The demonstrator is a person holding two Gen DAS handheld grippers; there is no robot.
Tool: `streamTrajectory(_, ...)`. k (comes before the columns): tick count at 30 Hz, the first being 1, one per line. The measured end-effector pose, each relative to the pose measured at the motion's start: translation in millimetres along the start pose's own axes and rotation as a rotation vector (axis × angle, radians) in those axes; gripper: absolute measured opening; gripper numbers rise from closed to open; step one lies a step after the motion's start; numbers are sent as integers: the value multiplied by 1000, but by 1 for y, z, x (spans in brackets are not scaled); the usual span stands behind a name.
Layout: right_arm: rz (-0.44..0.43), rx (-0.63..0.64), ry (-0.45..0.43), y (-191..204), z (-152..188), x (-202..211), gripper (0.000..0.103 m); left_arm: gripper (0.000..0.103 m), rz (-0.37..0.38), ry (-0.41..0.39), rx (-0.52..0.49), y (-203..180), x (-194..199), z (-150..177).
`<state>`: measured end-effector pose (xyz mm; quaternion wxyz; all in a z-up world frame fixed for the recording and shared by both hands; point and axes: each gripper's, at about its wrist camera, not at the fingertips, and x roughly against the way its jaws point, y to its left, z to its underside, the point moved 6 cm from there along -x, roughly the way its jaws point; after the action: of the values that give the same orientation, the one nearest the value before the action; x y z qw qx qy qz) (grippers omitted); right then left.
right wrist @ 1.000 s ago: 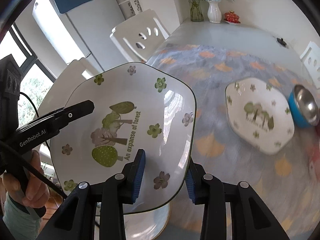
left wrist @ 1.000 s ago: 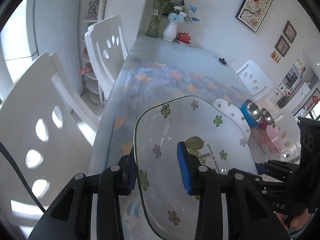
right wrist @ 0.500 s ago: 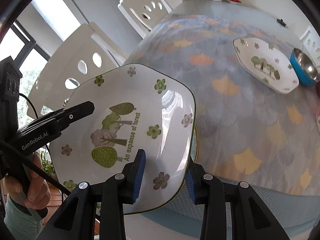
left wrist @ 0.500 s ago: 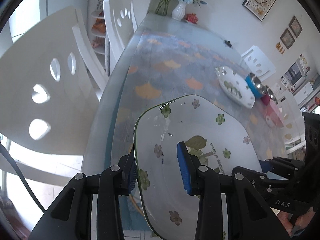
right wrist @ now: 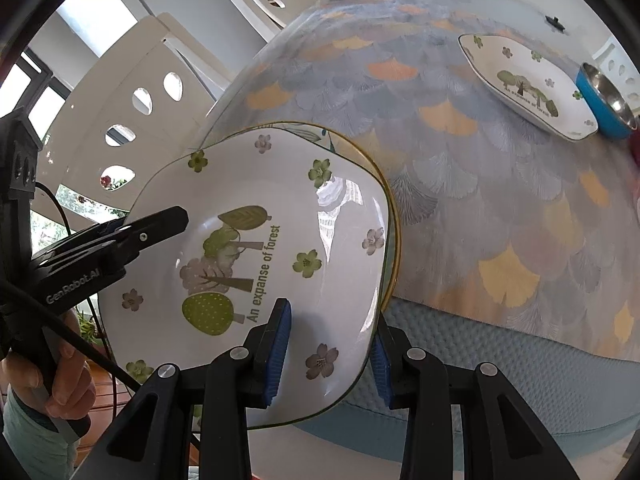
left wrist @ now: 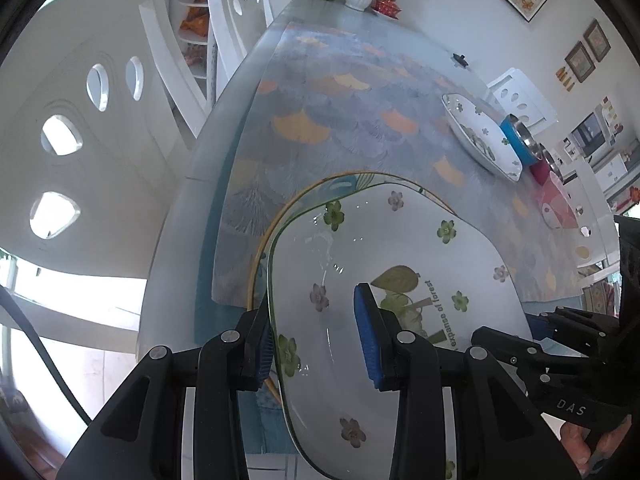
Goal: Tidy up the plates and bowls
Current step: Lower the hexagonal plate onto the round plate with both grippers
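Forest plate point(right wrist: 256, 264) now lower vs 1 s ago — held over gold-rimmed plate point(right wrist: 394, 216) at table's near-left edge. Left gripper point(left wrist: 316, 340) & right gripper point(right wrist: 328, 356) both clamped on rim. Stacking appears imminent.

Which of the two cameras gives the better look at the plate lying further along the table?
The right wrist view: the far plate shows its face, tree picture and lettering. The left wrist view catches that plate edge-on, its picture barely visible.
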<state>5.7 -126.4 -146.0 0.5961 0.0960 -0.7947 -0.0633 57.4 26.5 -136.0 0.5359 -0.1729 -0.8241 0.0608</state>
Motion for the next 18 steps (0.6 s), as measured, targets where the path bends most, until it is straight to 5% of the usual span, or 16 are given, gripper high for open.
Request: streamTrajectory(18,2,-76,34,-7,-11,-5,36,33,-30,21,19,1,-12,-6)
